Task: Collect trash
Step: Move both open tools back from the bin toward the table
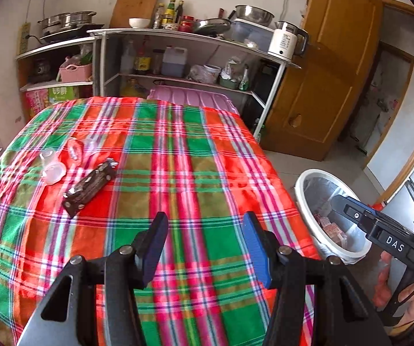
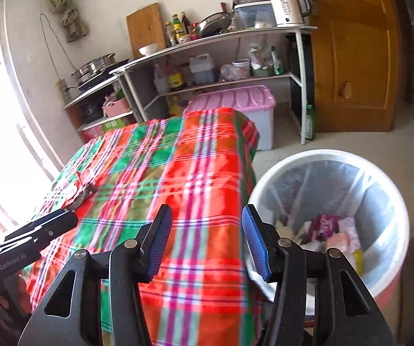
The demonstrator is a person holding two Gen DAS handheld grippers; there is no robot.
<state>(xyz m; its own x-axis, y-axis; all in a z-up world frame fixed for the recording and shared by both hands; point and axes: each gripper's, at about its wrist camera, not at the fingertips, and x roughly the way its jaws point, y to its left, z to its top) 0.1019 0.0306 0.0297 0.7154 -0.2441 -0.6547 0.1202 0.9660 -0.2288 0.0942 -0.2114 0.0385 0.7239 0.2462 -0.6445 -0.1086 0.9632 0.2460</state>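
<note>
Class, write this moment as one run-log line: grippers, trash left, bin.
left gripper: open, empty | right gripper: open, empty | dark wrapper, clear cups: on tablecloth | bin: holds trash

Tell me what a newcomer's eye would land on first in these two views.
First the loud red, green and pink plaid tablecloth filling the middle of both views. Next, the small cluster of trash on its far left part: a dark wrapper beside some clear plastic cups. Then the white lined trash bin on the floor at the table's right, already holding wrappers.
</note>
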